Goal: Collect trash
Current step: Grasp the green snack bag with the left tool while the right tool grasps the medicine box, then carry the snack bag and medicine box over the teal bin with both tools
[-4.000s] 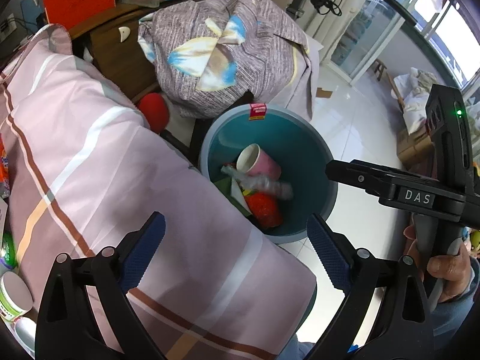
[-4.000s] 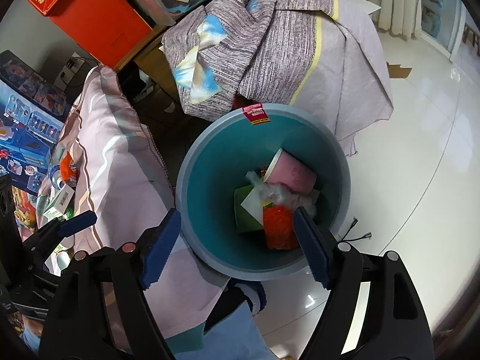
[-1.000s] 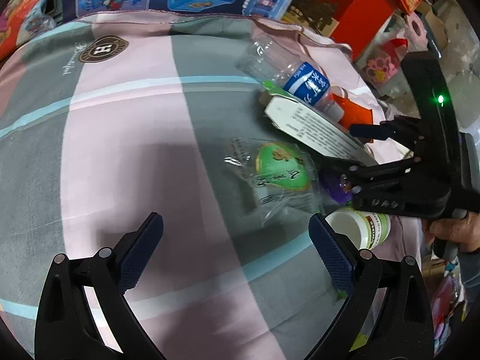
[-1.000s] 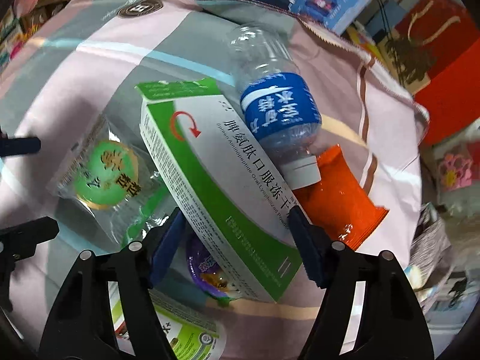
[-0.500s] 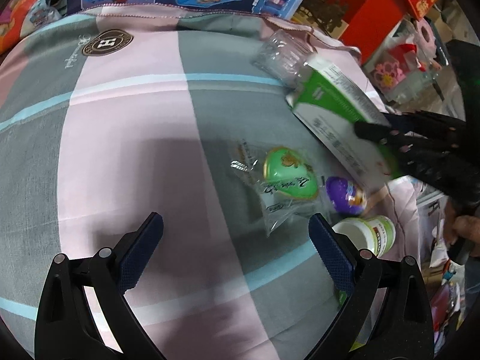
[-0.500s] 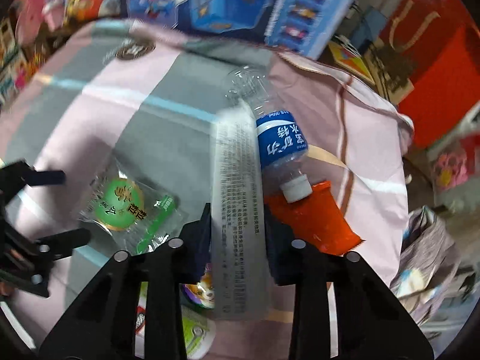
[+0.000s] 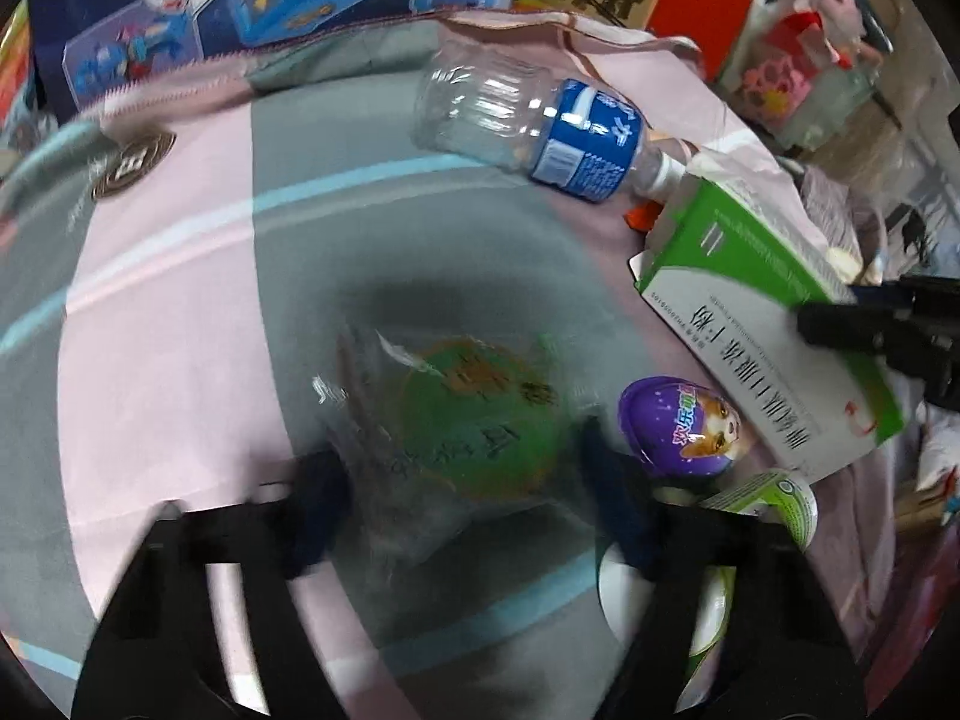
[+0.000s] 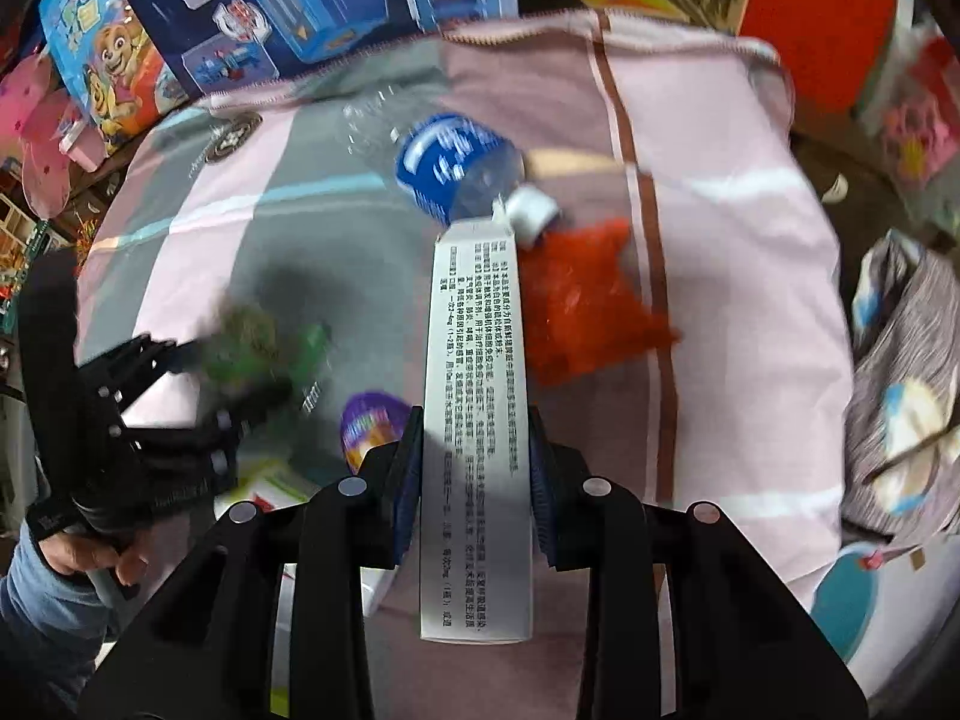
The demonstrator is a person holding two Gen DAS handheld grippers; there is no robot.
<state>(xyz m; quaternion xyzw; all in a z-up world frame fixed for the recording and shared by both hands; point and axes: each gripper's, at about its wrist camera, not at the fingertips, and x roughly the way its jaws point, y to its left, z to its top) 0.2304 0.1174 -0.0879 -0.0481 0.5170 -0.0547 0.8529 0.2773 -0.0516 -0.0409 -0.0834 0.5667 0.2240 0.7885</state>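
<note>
My right gripper (image 8: 474, 468) is shut on a green-and-white medicine box (image 8: 474, 396) and holds it above the striped blanket; the box also shows at the right of the left wrist view (image 7: 774, 324). My left gripper (image 7: 468, 498) is open and straddles a clear wrapper with a green round snack (image 7: 474, 414); the view is blurred. In the right wrist view the left gripper (image 8: 240, 378) is over that wrapper (image 8: 252, 336). An empty bottle with a blue label (image 7: 540, 120) lies further back on the blanket.
A purple egg-shaped toy (image 7: 684, 426) and a white-and-green cup (image 7: 756, 516) lie right of the wrapper. An orange wrapper (image 8: 588, 306) lies by the bottle's cap. The teal bin (image 8: 852, 600) shows at lower right. Toy boxes (image 8: 288, 6) stand behind the blanket (image 7: 150, 330).
My left gripper has dropped down around the green snack wrapper. My right gripper has lifted the medicine box and turned toward the blanket's right side, bringing the bin into view.
</note>
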